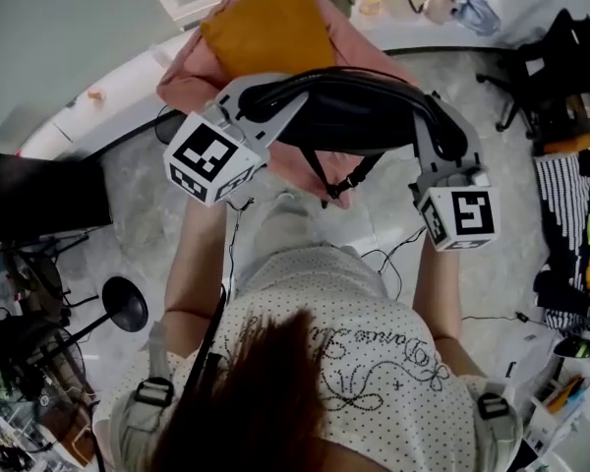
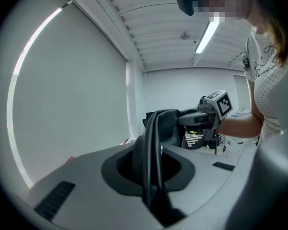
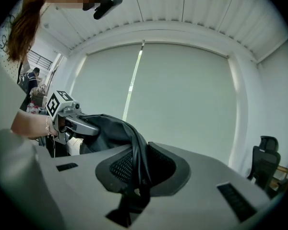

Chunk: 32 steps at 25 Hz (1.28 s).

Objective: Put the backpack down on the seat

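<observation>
Backpack (image 1: 364, 116), just one, hangs between your two tongs, left tongs (image 2: 151, 169) and right tongs (image 3: 134, 176) both clamped tight on it.

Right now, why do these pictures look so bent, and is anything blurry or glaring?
Head view: the wide lens curves the floor; the hair at the bottom looks soft. Left gripper view: black corners, and the ceiling lamp glares. Right gripper view: the bright blind backlights the black backpack, so it shows little detail.
</observation>
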Each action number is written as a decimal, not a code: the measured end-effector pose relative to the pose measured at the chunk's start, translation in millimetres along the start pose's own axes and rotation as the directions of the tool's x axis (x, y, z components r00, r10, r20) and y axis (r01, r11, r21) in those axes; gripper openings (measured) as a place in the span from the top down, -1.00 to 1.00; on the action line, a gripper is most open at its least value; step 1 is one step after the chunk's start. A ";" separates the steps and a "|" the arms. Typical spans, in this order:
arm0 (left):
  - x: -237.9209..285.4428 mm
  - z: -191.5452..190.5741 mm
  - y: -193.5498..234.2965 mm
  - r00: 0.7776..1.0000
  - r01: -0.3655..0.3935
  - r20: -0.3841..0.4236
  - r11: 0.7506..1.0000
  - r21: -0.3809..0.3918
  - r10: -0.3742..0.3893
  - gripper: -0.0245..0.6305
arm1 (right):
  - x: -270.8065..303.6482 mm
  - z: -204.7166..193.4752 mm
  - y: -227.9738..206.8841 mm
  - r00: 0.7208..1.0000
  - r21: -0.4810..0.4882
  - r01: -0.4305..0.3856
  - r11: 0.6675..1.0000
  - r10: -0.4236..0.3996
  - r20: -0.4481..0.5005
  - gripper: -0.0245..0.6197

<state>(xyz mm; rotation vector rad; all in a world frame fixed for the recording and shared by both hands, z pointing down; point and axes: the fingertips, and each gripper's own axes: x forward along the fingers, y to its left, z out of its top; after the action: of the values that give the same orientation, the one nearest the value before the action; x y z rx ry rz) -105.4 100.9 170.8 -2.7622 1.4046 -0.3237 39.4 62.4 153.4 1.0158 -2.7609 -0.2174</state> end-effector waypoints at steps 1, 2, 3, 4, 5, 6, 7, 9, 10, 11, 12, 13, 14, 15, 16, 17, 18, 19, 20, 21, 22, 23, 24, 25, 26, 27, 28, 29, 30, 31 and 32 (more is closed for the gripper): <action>6.1 5.1 11.4 1.000 0.016 -0.006 1.000 0.000 -0.016 0.78 | 8.3 4.4 -5.5 1.000 0.014 0.013 1.000 -0.013 -0.006 0.73; 11.5 8.0 21.2 1.000 0.030 -0.009 1.000 0.000 -0.030 0.78 | 15.9 6.8 -9.8 1.000 0.025 0.026 0.999 -0.025 -0.010 0.72; 16.9 8.6 29.5 0.999 0.041 -0.011 0.999 0.002 -0.041 0.78 | 22.9 6.9 -13.2 0.999 0.033 0.037 0.999 -0.036 -0.015 0.72; 22.4 6.9 36.4 0.999 0.050 -0.012 0.999 0.002 -0.050 0.78 | 29.3 4.5 -16.1 0.999 0.039 0.046 0.998 -0.045 -0.021 0.72; 28.3 2.6 42.0 0.998 0.060 -0.014 0.998 0.000 -0.060 0.78 | 35.1 -0.1 -18.7 0.998 0.043 0.055 0.998 -0.054 -0.030 0.73; 34.6 -3.7 46.6 0.997 0.070 -0.019 0.998 -0.004 -0.070 0.78 | 40.5 -6.4 -21.3 0.997 0.047 0.063 0.997 -0.061 -0.042 0.73; 41.0 -11.1 50.5 0.996 0.079 -0.027 0.997 -0.011 -0.080 0.78 | 45.4 -13.4 -23.9 0.996 0.051 0.068 0.996 -0.065 -0.056 0.72; 51.8 -22.9 57.0 0.995 0.095 -0.036 0.995 -0.023 -0.096 0.78 | 52.9 -26.4 -27.2 0.994 0.063 0.076 0.995 -0.071 -0.084 0.73; 54.7 -26.1 59.4 0.994 0.099 -0.038 0.995 -0.027 -0.100 0.78 | 54.8 -30.8 -27.1 0.993 0.068 0.079 0.995 -0.072 -0.098 0.72; 55.6 -28.3 60.5 0.994 0.101 -0.041 0.994 -0.028 -0.102 0.78 | 55.3 -33.3 -26.1 0.991 0.072 0.080 0.994 -0.072 -0.109 0.73; 55.4 -29.6 60.1 0.993 0.103 -0.046 0.994 -0.029 -0.104 0.78 | 54.5 -34.2 -25.1 0.991 0.074 0.080 0.994 -0.071 -0.117 0.73; 55.2 -29.9 58.8 0.993 0.104 -0.052 0.994 -0.030 -0.106 0.78 | 53.3 -34.1 -25.2 0.990 0.077 0.080 0.994 -0.070 -0.121 0.73; 55.7 -29.5 57.6 0.993 0.106 -0.056 0.994 -0.034 -0.108 0.78 | 52.4 -33.7 -26.5 0.990 0.080 0.080 0.994 -0.069 -0.124 0.73; 57.2 -29.0 56.7 0.992 0.106 -0.059 0.993 -0.042 -0.109 0.78 | 52.3 -33.8 -28.4 0.990 0.084 0.079 0.993 -0.069 -0.126 0.72; 59.0 -29.3 56.3 0.992 0.106 -0.062 0.993 -0.051 -0.109 0.78 | 52.7 -34.9 -30.0 0.989 0.087 0.078 0.993 -0.066 -0.129 0.73; 60.6 -30.8 56.1 0.992 0.105 -0.065 0.993 -0.060 -0.109 0.78 | 53.5 -36.9 -31.0 0.989 0.089 0.075 0.993 -0.063 -0.133 0.73; 62.3 -33.2 56.1 0.992 0.104 -0.070 0.992 -0.066 -0.108 0.78 | 54.4 -39.7 -31.9 0.989 0.093 0.072 0.993 -0.059 -0.137 0.72; 64.9 -35.4 56.6 0.992 0.101 -0.074 0.992 -0.069 -0.106 0.78 | 55.9 -43.0 -33.8 0.989 0.098 0.069 0.993 -0.055 -0.140 0.72; 68.7 -37.2 58.0 0.992 0.096 -0.079 0.993 -0.069 -0.102 0.78 | 58.3 -46.3 -36.9 0.989 0.104 0.066 0.992 -0.051 -0.142 0.72; 72.9 -39.0 59.9 0.992 0.091 -0.083 0.994 -0.068 -0.096 0.78 | 61.4 -49.5 -40.3 0.989 0.110 0.061 0.992 -0.045 -0.144 0.72; 76.6 -41.1 61.5 0.992 0.085 -0.087 0.994 -0.069 -0.091 0.78 | 64.4 -52.7 -42.8 0.988 0.115 0.055 0.992 -0.037 -0.149 0.72; 79.2 -43.7 62.5 0.992 0.080 -0.093 0.994 -0.073 -0.086 0.78 | 66.8 -55.9 -44.1 0.987 0.117 0.046 0.992 -0.027 -0.157 0.73; 81.1 -46.6 63.4 0.992 0.074 -0.100 0.994 -0.078 -0.082 0.78 | 69.0 -58.4 -45.0 0.986 0.115 0.035 0.993 -0.016 -0.166 0.72; 82.8 -49.5 64.4 0.991 0.068 -0.108 0.994 -0.084 -0.077 0.78 | 71.0 -60.4 -46.1 0.985 0.113 0.024 0.993 -0.004 -0.172 0.73; 85.0 -51.7 65.5 0.991 0.064 -0.115 0.994 -0.089 -0.075 0.78 | 73.1 -62.1 -47.8 0.985 0.111 0.014 0.994 0.006 -0.175 0.73; 88.2 -53.1 66.5 0.990 0.062 -0.120 0.994 -0.094 -0.073 0.78 | 75.2 -64.2 -50.3 0.984 0.113 0.006 0.994 0.014 -0.176 0.73; 92.3 -54.1 67.4 0.990 0.059 -0.123 0.993 -0.098 -0.071 0.78 | 77.3 -66.8 -53.8 0.984 0.117 0.001 0.993 0.020 -0.178 0.73; 96.8 -55.3 67.7 0.989 0.057 -0.129 0.993 -0.102 -0.070 0.78 | 79.2 -70.0 -57.8 0.983 0.124 -0.002 0.992 0.025 -0.181 0.73; 100.9 -56.9 67.5 0.988 0.055 -0.136 0.993 -0.106 -0.069 0.78 | 80.6 -73.5 -61.6 0.982 0.131 -0.006 0.991 0.030 -0.185 0.73; 104.2 -58.7 67.0 0.987 0.054 -0.143 0.993 -0.109 -0.070 0.78 | 81.7 -76.9 -64.8 0.981 0.138 -0.010 0.990 0.036 -0.189 0.73; 106.6 -60.7 66.7 0.986 0.054 -0.150 0.992 -0.112 -0.071 0.78 | 82.8 -80.0 -66.7 0.980 0.143 -0.014 0.990 0.042 -0.193 0.72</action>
<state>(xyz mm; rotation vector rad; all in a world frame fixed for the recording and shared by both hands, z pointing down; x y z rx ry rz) -109.4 -19.9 240.8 -2.9305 1.4091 -0.4874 37.6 -47.6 228.2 0.9729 -2.6389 0.0792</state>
